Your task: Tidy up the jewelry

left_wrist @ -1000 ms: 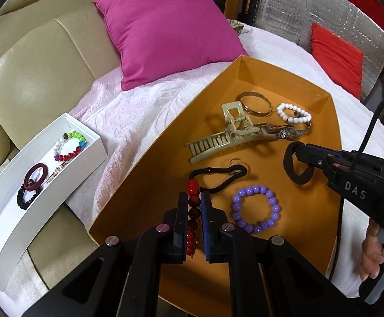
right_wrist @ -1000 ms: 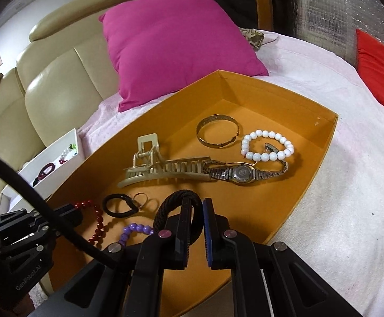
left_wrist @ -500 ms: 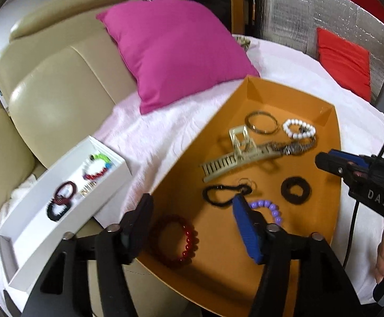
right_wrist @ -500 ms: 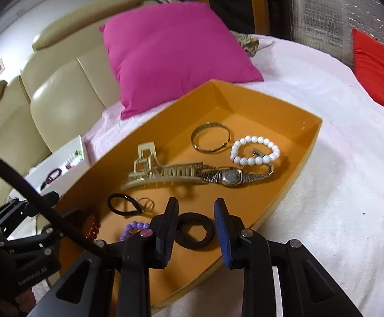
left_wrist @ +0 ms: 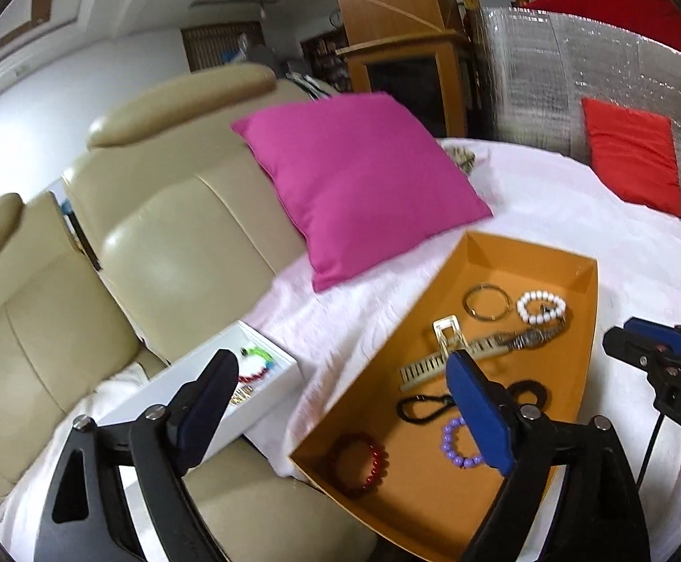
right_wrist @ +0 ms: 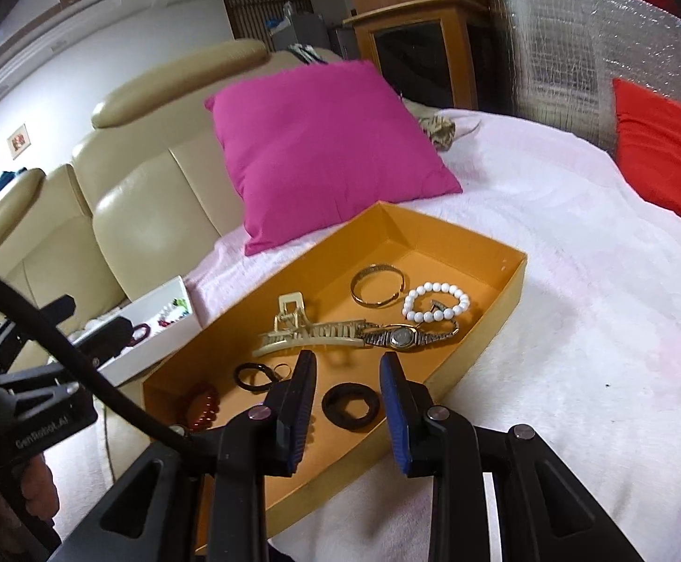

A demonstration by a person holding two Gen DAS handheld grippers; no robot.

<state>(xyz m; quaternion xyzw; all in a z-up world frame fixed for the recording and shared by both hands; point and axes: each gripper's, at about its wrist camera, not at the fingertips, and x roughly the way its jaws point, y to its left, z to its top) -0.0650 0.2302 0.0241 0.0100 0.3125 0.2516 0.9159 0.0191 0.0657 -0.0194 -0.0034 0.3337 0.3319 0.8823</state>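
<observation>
A big orange tray (right_wrist: 504,299) sits on the white bed cover. A tan hair clip (right_wrist: 312,330) lies in its middle. At 1 o'clock from the clip are a gold bangle (right_wrist: 377,286) and white beads (right_wrist: 436,302). A black hair band (right_wrist: 350,407) lies flat at 5 o'clock. The left gripper (left_wrist: 340,405) is opening, holding nothing. The right gripper (right_wrist: 347,403) is let go, empty, above the band.
</observation>
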